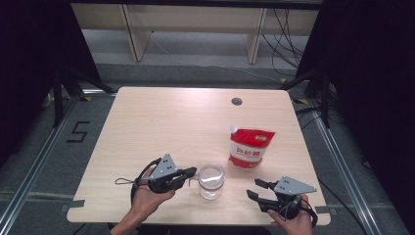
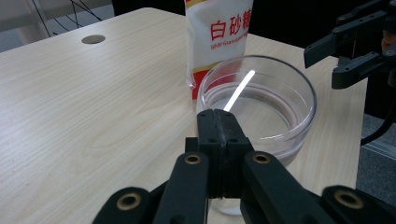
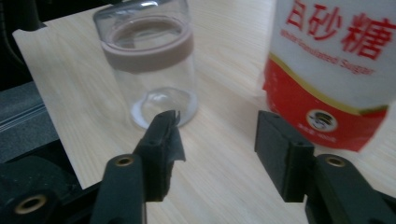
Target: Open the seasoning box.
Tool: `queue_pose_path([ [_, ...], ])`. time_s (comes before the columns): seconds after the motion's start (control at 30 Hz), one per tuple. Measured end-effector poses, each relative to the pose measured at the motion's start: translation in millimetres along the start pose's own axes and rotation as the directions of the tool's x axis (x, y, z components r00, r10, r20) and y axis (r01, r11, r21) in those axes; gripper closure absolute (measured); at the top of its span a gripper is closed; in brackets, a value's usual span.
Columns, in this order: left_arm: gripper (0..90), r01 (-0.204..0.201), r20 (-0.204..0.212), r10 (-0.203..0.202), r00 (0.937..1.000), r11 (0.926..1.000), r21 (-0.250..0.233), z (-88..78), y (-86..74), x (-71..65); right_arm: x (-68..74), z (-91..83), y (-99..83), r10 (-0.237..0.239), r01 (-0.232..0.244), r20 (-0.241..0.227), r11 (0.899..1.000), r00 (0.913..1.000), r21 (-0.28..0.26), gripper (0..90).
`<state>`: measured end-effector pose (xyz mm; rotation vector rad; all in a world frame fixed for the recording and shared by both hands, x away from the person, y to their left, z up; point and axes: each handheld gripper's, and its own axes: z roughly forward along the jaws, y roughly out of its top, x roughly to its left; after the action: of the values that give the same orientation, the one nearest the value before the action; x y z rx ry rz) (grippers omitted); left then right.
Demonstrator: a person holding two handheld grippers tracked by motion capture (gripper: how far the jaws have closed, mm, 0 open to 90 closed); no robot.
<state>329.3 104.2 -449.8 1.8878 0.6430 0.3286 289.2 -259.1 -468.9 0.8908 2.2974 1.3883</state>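
Sugar pouch (image 1: 250,148) upright, far-right of table (image 1: 161,122), just beyond glass jar (image 1: 211,180). Soft, prob. slumps; best taken mid-body, below white spout. Jar rigid, slick, breakable; wall or rim grip. Left gripper (image 1: 192,172) pressed together at jar rim, contact unclear. Right gripper (image 1: 256,189) spread, empty, near pouch.
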Motion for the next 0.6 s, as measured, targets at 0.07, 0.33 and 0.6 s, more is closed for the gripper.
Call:
queue_pose_path([
  [0.07, 89.4, 0.002, 0.000, -0.002, 1.0000, 1.0000, -0.004, 0.0, -0.4, -0.7, 6.0, 2.2, 3.0, 0.033, -0.033, -0.017, 0.999, 0.9993, 0.000, 56.8],
  [0.33, 89.3, 0.001, 0.000, -0.001, 1.0000, 1.0000, -0.005, -0.8, -1.4, -1.7, 15.0, 14.4, 14.6, 0.005, -0.009, -0.052, 0.998, 0.9986, -0.066, 69.8],
  [0.6, 89.3, 0.007, -0.007, -0.007, 0.9999, 0.9999, -0.011, -1.1, -2.5, -0.9, 19.5, 26.4, 21.8, -0.043, 0.040, -0.068, 0.998, 0.9968, -0.056, 76.4],
])
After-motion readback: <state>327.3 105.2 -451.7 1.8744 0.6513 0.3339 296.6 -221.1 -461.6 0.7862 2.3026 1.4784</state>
